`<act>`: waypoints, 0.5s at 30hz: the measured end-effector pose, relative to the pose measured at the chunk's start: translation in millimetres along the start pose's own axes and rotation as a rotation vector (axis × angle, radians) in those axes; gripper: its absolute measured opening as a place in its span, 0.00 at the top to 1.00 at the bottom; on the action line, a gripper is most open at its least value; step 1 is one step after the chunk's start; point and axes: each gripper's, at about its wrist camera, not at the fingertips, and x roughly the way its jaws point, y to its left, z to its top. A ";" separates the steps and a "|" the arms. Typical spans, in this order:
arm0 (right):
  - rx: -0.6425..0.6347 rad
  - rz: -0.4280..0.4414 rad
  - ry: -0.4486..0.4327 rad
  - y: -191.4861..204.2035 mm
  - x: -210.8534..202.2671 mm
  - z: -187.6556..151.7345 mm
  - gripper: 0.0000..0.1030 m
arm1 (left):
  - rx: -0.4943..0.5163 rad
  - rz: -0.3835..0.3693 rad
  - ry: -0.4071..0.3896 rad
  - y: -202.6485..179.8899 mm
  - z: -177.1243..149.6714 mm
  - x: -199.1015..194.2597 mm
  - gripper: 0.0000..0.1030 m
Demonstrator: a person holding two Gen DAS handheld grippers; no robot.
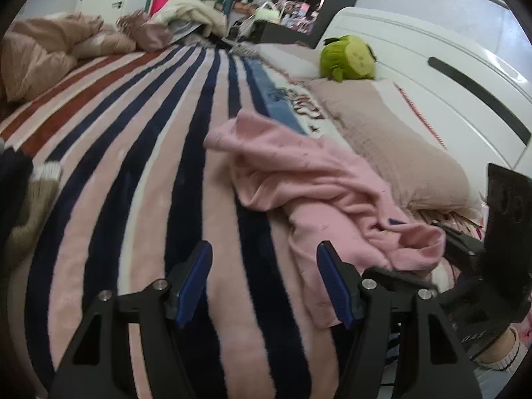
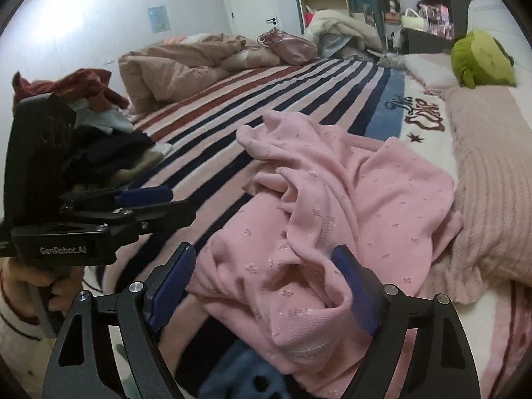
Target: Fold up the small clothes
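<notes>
Pink garment beside beige pillow

I read "GenRobot.AI" on the left gripper body; the blanket's cursive lettering (embroidered) stays illegible to me.

Pink garment, sprinkled with tiny darker sprigs. Striped blanket: pale pink, navy and white bands, turning rust-red toward the far side, with one blue band beside a white panel bearing dark lettering. Beige-pink ribbed pillow. Lime-green plush toy. Dusty-tan duvet, bunched. Black tongs with blue pads: left, right. Heap of clothes in maroon, white, navy and brown. White headboard with a dark slot.
</notes>
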 end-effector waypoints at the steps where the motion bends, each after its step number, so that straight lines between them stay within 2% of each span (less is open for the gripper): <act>1: 0.008 -0.009 -0.001 -2.0 -0.6 0.4 0.35 | -0.005 0.006 0.006 0.4 -0.4 2.5 0.41; 2: 0.015 -0.029 -0.002 -4.7 -1.1 1.9 0.60 | -0.006 0.010 0.011 0.4 -1.3 4.5 0.41; 3: 0.026 -0.046 -0.004 -9.1 -2.4 3.7 0.78 | -0.005 0.018 0.017 -2.0 -1.1 7.0 0.41; 5: 0.060 -0.018 -0.018 -18.2 -6.1 8.2 0.87 | 0.000 0.022 0.026 -4.4 -2.4 10.3 0.41; 8: 0.101 -0.011 -0.032 -28.3 -11.8 10.3 0.88 | 0.018 0.024 0.043 -10.1 -2.7 15.5 0.41; 10: 0.173 0.033 -0.049 -40.2 -18.4 8.0 0.88 | 0.032 0.019 0.054 -13.7 -3.0 18.5 0.41; 12: 0.222 0.033 -0.066 -51.7 -23.8 8.7 0.91 | 0.049 0.031 0.060 -15.8 -3.9 20.3 0.41; 15: 0.293 0.033 -0.073 -71.6 -28.8 4.3 0.92 | 0.030 -0.010 0.066 -12.0 -4.9 21.7 0.41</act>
